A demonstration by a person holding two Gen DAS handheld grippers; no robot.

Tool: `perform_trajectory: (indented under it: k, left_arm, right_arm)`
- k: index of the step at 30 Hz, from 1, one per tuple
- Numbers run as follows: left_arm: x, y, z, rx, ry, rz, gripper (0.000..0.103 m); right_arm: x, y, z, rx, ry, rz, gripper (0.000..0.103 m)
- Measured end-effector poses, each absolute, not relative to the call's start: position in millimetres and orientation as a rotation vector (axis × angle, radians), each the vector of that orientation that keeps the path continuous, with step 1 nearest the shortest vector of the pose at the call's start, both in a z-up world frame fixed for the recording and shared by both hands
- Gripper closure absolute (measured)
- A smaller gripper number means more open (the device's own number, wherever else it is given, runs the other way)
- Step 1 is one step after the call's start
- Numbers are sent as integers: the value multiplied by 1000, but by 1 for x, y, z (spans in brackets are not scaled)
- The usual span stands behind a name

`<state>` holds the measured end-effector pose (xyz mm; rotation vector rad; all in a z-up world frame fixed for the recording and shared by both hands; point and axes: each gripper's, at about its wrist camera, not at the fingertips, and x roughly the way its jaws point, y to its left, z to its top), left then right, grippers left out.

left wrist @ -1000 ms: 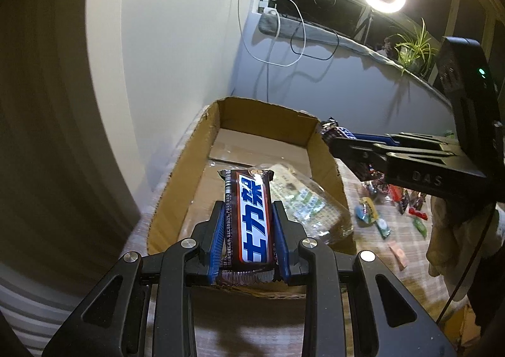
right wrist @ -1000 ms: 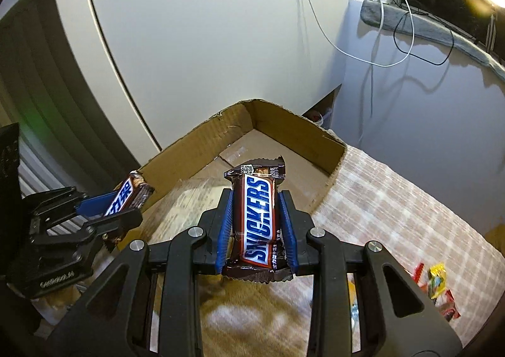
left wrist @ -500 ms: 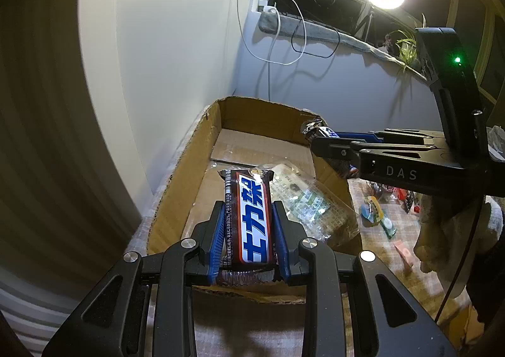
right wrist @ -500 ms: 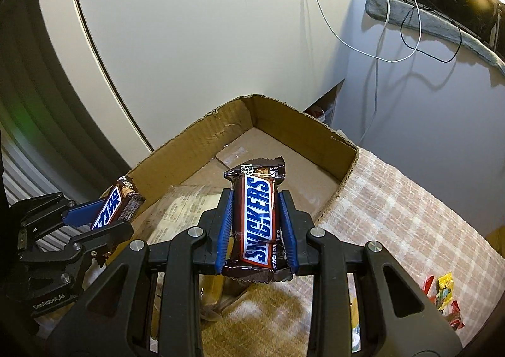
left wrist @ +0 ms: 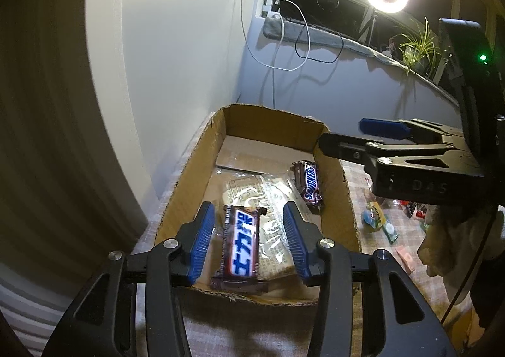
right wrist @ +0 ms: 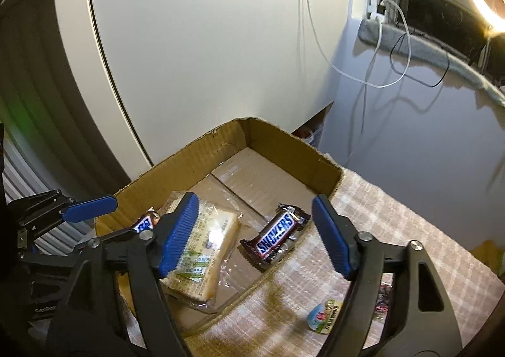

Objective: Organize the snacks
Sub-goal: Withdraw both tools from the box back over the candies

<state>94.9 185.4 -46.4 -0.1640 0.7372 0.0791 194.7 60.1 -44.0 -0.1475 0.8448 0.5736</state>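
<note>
Both bars released into box

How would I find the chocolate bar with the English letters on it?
Look inside the cardboard box against the white wall. Next to the see-through packet of biscuits, near the box's right wall, lies a brown chocolate bar. It says SNICKERS in English; the other bar has blue Chinese writing.
</note>
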Motion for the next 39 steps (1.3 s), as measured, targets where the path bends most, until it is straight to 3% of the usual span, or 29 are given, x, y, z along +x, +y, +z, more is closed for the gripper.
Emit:
perform_trajectory:
  k: [3, 10, 24, 39]
  left_arm:
    - [93, 182, -45, -160, 732, 77, 59]
    - [89, 173, -42, -152, 727, 70, 59]
    - [86, 142, -37, -126, 725, 36, 59]
    - [86, 97, -38, -128, 738, -73, 59]
  right_arm:
    - [188, 57, -37, -162, 809, 546, 11]
    - [174, 49, -22, -188, 765, 505, 5]
    - [142, 17, -4, -204, 702, 479, 5]
    - [114, -86, 5, -92, 748, 405, 5]
